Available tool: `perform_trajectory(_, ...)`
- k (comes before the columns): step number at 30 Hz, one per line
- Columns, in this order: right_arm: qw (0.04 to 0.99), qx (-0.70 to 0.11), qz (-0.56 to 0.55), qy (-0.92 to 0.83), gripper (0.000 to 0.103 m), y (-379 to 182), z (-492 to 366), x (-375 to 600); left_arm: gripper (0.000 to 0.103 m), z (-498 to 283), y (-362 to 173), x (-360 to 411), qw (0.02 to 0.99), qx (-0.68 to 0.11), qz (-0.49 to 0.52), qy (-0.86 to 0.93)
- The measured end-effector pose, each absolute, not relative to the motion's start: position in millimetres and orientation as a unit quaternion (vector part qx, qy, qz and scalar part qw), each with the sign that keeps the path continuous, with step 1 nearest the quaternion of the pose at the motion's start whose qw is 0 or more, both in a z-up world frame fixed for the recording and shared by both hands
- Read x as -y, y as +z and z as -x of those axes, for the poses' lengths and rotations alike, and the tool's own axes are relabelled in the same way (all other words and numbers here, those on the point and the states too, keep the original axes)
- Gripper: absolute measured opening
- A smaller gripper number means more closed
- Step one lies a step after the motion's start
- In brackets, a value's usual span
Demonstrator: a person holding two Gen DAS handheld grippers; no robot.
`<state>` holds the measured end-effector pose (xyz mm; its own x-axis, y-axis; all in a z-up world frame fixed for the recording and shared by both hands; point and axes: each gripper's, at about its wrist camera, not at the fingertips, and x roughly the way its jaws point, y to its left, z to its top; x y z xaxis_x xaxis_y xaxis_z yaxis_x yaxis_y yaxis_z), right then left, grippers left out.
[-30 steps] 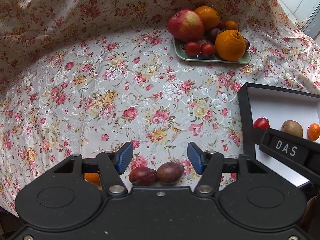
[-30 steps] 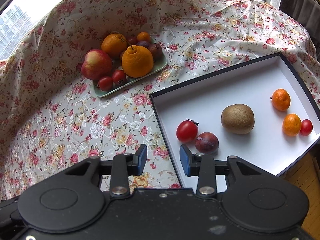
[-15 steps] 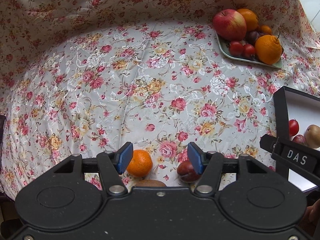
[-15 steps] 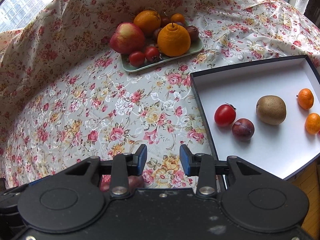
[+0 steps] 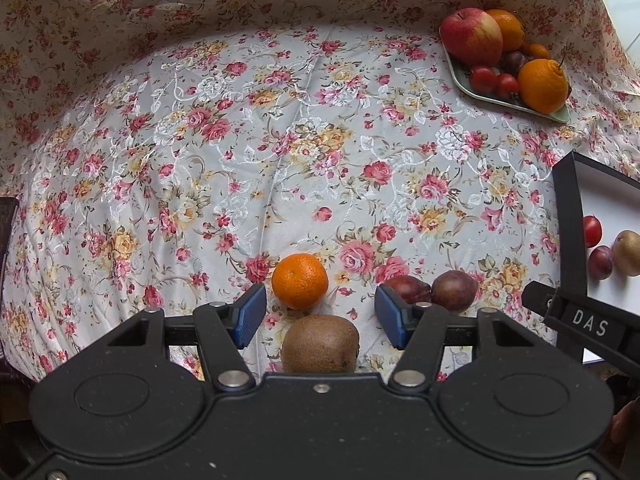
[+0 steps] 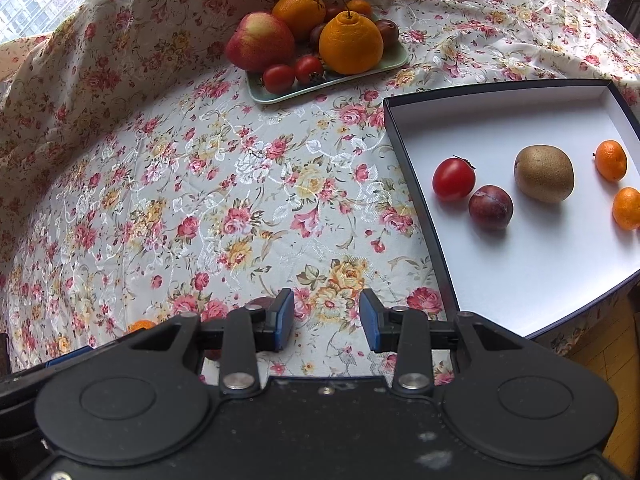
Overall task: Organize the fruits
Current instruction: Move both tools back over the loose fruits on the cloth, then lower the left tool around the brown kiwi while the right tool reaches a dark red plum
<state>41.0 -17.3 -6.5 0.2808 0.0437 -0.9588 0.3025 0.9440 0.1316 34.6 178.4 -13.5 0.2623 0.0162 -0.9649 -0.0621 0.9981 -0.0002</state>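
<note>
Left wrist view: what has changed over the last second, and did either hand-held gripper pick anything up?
The left hand-held gripper swung left, from framing the two plums to framing the loose mandarin and kiwi, open and holding nothing. The right hand-held gripper also swung left, off the box edge to the tablecloth, open and empty. No fruit moved; the fruit plate and box contents are unchanged.

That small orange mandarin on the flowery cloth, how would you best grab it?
Grip the small orange mandarin across its round middle, coming straight ahead with the open left gripper. The brown fuzzy kiwi sits just before it, so pass above that.
</note>
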Motion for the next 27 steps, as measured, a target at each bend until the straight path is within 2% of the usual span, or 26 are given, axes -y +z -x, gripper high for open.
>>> perform_trajectory(27,0.780,-0.597,-0.178,-0.068,0.038,-3.1,-32.6,8.5,0.064,-8.0,-40.3,-185.8,0.775,-0.632,0.019,0.001)
